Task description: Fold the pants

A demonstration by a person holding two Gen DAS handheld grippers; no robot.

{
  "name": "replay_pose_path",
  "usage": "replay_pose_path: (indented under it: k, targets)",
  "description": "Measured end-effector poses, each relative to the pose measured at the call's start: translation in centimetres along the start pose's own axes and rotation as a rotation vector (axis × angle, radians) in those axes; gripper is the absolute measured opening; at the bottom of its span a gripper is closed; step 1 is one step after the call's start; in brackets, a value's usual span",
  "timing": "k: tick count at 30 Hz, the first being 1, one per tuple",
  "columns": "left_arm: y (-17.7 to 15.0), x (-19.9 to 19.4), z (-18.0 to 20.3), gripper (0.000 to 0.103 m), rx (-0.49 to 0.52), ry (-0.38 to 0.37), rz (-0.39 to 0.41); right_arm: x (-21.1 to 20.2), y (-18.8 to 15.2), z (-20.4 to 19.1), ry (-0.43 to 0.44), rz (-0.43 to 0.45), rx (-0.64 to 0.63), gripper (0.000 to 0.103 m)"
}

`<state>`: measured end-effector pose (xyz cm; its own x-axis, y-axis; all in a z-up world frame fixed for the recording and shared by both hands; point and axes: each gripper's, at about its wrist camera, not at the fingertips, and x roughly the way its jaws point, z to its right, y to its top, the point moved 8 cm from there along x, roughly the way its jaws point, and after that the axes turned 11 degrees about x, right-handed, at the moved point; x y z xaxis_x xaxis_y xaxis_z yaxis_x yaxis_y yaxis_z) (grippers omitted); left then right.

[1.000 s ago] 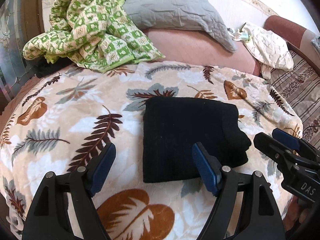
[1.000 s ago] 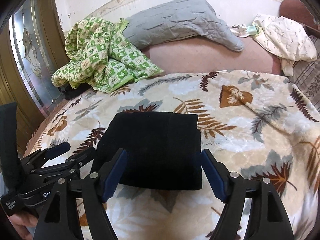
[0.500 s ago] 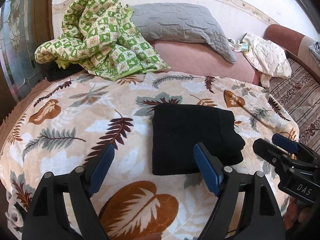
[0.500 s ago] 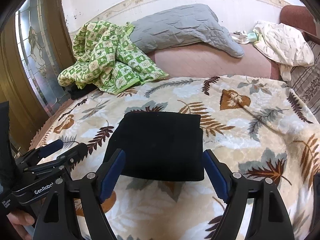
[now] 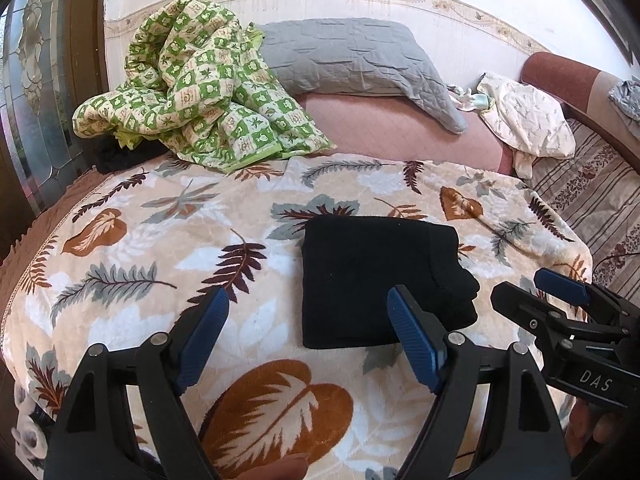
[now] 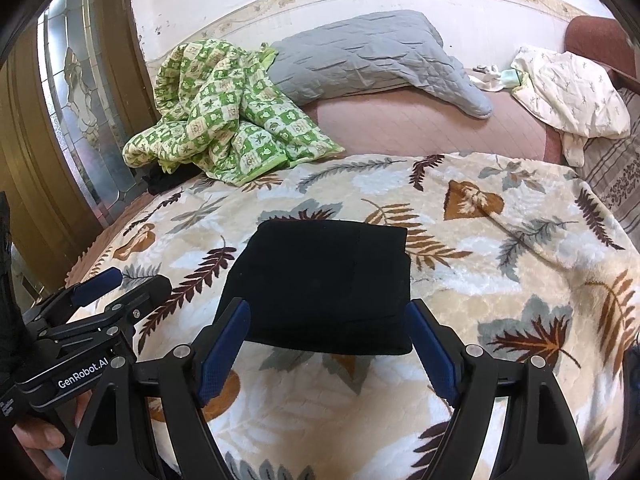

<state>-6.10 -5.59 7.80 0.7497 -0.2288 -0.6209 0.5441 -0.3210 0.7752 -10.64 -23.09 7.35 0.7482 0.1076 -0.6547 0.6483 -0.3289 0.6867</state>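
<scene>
- The left gripper [image 5: 308,334] pointed forward and downward, its blue-padded jaws spread wide with nothing between them.
- The right gripper [image 6: 328,344] sat alongside, angled down likewise, jaws wide and empty.
- A hand [image 6: 40,440] gripped the left gripper's handle.

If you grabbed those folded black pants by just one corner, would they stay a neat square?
Probably not. The folded black pants look like soft knit cloth stacked in loose layers, so they would likely flop open and dangle. They seem light for their bulk. On the fuzzy leaf-print blanket, a push would probably bunch them up, not slide them.
</scene>
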Motion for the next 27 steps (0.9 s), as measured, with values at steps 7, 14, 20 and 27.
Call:
replay_pose_path:
  k: [7,14,20,27]
  targets:
    - [-0.2,-0.2,0.2,0.082,0.001,0.0,-0.002,0.0,-0.2,0.0,0.004,-0.005,0.007,0.081]
    - [-0.4,-0.3,0.3,0.082,0.001,0.0,-0.006,-0.1,-0.5,0.1,0.007,-0.004,0.009,0.081]
    - [-0.8,-0.5,0.4,0.082,0.004,-0.001,-0.008,-0.2,-0.9,0.2,0.007,-0.012,0.009,0.081]
    - [-0.9,-0.4,0.5,0.082,-0.001,-0.004,-0.01,-0.3,-1.2,0.0,0.009,-0.019,0.006,0.081]
